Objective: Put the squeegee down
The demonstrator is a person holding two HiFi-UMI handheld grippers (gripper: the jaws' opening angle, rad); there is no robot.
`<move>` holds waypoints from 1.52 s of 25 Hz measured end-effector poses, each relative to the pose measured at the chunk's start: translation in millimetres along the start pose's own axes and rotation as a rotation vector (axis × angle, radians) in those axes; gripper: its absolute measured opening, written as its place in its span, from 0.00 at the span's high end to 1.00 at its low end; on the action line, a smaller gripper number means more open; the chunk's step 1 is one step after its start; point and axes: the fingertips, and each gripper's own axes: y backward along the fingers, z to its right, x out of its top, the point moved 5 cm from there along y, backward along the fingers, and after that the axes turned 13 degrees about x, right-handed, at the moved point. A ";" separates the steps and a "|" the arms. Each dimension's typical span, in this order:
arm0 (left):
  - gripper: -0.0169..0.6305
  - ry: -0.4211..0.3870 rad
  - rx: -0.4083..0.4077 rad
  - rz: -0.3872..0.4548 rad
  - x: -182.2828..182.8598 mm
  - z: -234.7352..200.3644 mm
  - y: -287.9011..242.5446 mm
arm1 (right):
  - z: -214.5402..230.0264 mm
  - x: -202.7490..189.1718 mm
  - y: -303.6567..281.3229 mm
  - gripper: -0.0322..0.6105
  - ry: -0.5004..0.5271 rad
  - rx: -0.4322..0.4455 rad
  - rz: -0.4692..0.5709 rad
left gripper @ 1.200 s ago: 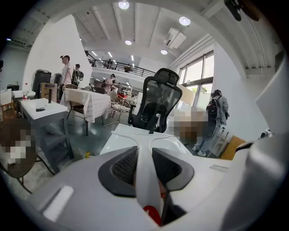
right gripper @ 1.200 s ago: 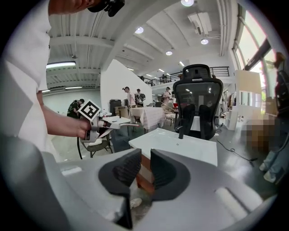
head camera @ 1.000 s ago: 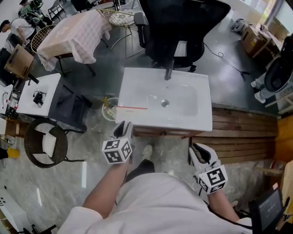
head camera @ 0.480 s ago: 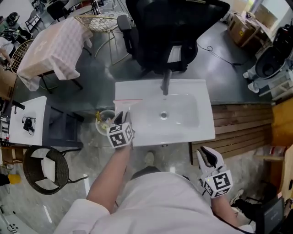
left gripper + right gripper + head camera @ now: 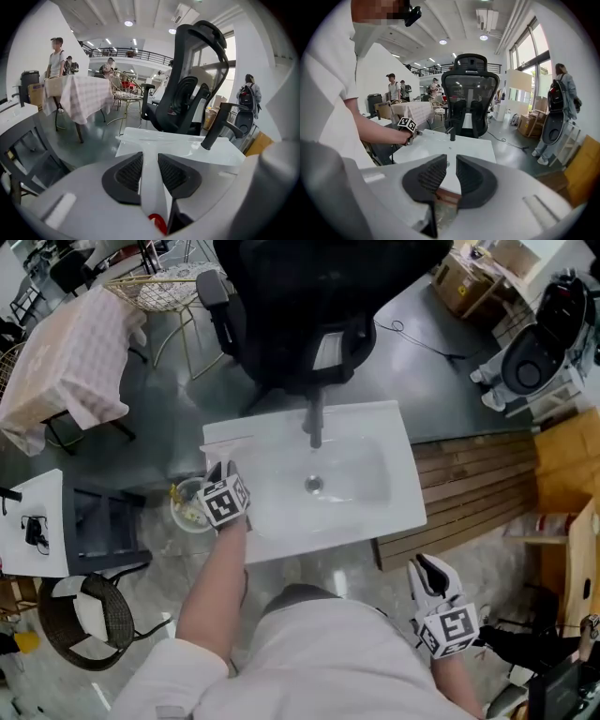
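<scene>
The left gripper [image 5: 149, 159] has its dark ribbed pads closed on the white plastic handle of the T-shaped squeegee [image 5: 153, 190] — the handle fills the gap between them, and a red patch shows at its lower end. The squeegee's pale crossbar lies ahead of the jaws, over the far-left corner of the white rectangular ceramic sink [image 5: 380, 517]; whether it touches the rim cannot be told. In the head view this gripper [image 5: 220, 472] reaches over the sink's left edge, the person's bare forearm behind it. A dark upright faucet [image 5: 316, 423] stands at the back of the basin, with a black mesh office chair [image 5: 300, 306] just beyond it. The right gripper [image 5: 451, 164] hangs low beside the person's hip, well apart from the sink — its jaws stand at a narrow gap with nothing between them.
</scene>
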 end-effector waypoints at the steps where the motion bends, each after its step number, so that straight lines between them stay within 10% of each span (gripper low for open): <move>1: 0.81 -0.004 0.005 -0.003 0.3 0.2 -6.3 | 0.6 -0.8 0.0 0.87 -0.005 -0.006 -0.005; 18: 0.69 -0.090 0.081 0.035 -3.4 4.1 -15.7 | 8.1 -13.3 7.3 0.87 -0.022 0.009 -0.013; 38: 0.78 -0.074 0.009 0.145 -56.0 42.4 199.6 | 11.4 -52.9 69.5 0.89 0.073 0.241 0.087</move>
